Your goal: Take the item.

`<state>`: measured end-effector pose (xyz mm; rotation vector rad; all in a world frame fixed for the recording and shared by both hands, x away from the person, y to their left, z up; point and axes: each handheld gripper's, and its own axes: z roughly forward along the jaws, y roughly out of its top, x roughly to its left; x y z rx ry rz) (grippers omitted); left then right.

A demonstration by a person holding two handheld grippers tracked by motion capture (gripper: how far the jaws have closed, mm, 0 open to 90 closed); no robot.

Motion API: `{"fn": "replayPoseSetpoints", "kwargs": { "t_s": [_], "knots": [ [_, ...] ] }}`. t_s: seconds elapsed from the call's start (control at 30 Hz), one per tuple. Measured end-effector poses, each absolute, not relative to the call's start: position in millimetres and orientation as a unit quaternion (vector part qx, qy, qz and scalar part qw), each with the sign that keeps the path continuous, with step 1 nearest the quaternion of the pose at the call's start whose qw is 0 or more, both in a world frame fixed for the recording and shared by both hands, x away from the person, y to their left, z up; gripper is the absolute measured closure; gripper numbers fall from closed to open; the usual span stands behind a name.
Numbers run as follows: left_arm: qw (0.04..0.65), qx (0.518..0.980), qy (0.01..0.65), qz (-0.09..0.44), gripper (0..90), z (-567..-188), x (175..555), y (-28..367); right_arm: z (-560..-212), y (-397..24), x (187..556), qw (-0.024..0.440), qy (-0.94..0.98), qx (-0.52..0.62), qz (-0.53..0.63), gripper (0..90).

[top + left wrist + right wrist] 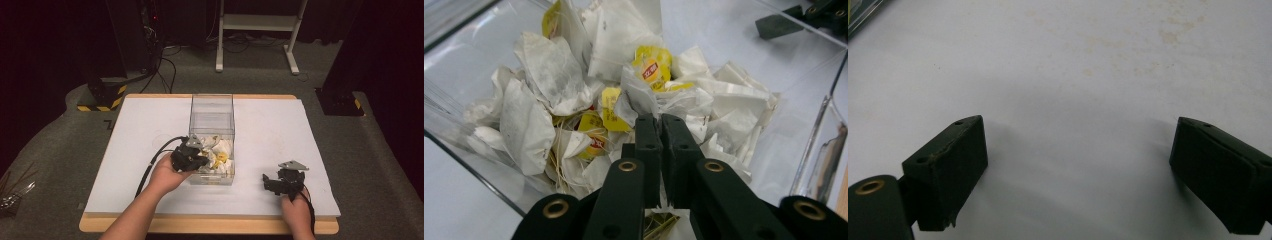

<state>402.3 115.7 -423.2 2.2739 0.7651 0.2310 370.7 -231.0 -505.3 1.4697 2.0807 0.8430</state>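
Note:
A clear plastic box (212, 107) stands mid-table with a heap of white tea bags (221, 156) with yellow tags at its near end. My left gripper (202, 161) reaches into that end from the left. In the left gripper view its jaws (659, 120) are pressed together on the crumpled paper of one tea bag (640, 95) on top of the heap (549, 75). My right gripper (270, 181) rests low over the bare table at the front right. Its jaws (1078, 155) stand wide apart with nothing between them. It also appears far off as the right gripper (804, 17).
The white table top (270, 130) has a wooden rim along the front edge. The far half of the box holds nothing. Beyond the table are grey carpet, a white desk frame (260, 22) and a stand base with yellow-black stripes (102, 97).

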Motion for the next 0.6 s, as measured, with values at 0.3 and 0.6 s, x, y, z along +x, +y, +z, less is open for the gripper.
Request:
{"fn": "replayPoseSetpoints", "kwargs": {
  "t_s": [0.3, 0.6],
  "knots": [
    [0.412, 0.855, 0.296, 0.103, 86.5, -417.5, 395.0, 125.9, -505.3, -231.0, 370.7, 0.227, 0.755, 0.533, 0.306, 8.2],
    [0.442, 0.838, 0.296, 0.118, 86.5, -413.0, 389.1, 133.4, -505.3, -231.0, 370.7, 0.228, 0.755, 0.533, 0.306, 8.3]
  ]
}}
